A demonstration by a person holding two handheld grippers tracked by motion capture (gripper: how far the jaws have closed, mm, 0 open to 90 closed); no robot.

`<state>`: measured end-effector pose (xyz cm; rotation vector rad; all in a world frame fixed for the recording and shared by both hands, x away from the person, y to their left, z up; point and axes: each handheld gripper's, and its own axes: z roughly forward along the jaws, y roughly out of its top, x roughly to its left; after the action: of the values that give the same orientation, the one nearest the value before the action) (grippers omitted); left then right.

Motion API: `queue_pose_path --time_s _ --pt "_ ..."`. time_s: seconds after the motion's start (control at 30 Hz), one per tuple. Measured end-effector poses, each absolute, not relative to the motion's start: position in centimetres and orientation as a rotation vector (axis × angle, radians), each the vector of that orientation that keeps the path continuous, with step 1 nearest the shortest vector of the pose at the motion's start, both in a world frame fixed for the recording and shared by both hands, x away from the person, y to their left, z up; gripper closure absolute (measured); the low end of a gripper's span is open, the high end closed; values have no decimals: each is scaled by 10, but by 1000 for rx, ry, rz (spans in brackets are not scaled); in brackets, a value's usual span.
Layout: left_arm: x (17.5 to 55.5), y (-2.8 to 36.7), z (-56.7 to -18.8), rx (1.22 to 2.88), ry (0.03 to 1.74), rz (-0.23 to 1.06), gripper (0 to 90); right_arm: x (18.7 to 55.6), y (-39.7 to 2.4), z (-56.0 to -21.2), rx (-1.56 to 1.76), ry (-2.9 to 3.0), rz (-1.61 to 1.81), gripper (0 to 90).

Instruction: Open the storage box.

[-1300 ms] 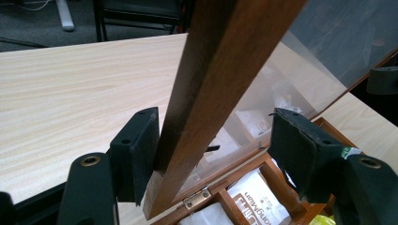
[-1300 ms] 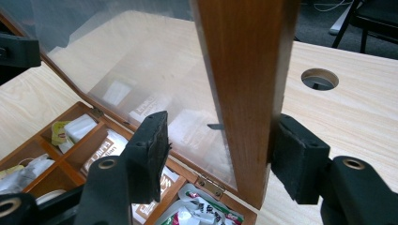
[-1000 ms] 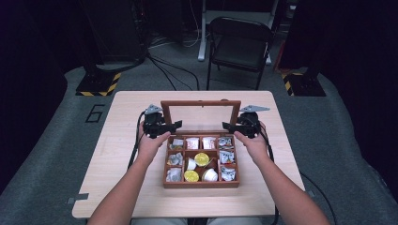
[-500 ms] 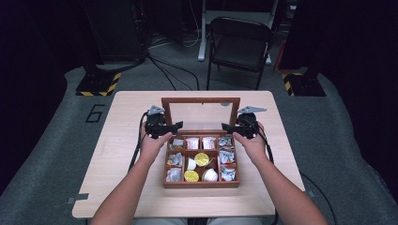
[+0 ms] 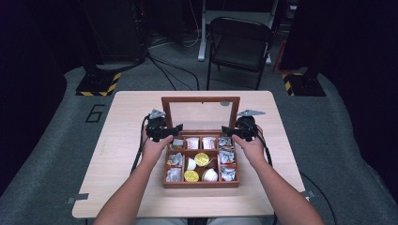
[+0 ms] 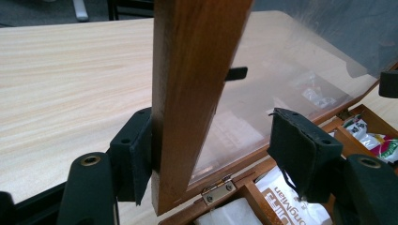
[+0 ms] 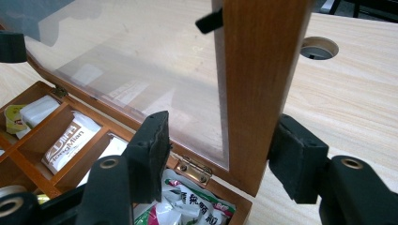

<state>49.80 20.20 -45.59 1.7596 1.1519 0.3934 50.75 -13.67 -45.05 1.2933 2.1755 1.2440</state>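
A brown wooden compartment box [image 5: 201,183] is sitting at the middle of the pale wood-grain table [image 5: 117,140], with its glass-paned wooden lid [image 5: 201,100] standing upright at the box's 12 o'clock edge, hinged there by small brass hinges [image 6: 218,189].

The left gripper [image 5: 170,131] is sitting at the lid's 9 o'clock side. In the left gripper view its jaws are straddling the lid's side rail [image 6: 192,93]: one pad is lying against the rail's outer face, the other is standing well off the glass. The jaws have just been closing, with the rail between them, but they are not clamping.

The right gripper [image 5: 231,131] is sitting at the lid's 3 o'clock side. In the right gripper view its jaws are straddling the opposite rail [image 7: 258,89]; the outer pad looks just at the wood, while the inner pad is standing apart over the pane. These jaws have also just been closing around the rail, without a grip.

Inside the box, white sachets [image 5: 192,143], yellow-lidded round cups [image 5: 202,159] and printed packets [image 5: 226,156] are filling the compartments. A round cable hole [image 7: 319,48] is showing in the table beyond the lid.
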Motion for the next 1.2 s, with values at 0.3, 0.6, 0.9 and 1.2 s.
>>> queue_pose_path --time_s 0.3,0.6,0.9,1.2 --pt "500 204 -469 1776 1187 362 354 509 -136 -454 1293 2178 1238 411" --pt "503 203 -470 1778 1200 362 367 510 -135 -455 1303 2161 1219 455" --pt "505 202 -471 1772 1217 369 388 512 -135 -456 1306 2145 1203 479" --pt "508 202 -473 1768 1228 374 407 515 -134 -458 1336 2131 1201 486"
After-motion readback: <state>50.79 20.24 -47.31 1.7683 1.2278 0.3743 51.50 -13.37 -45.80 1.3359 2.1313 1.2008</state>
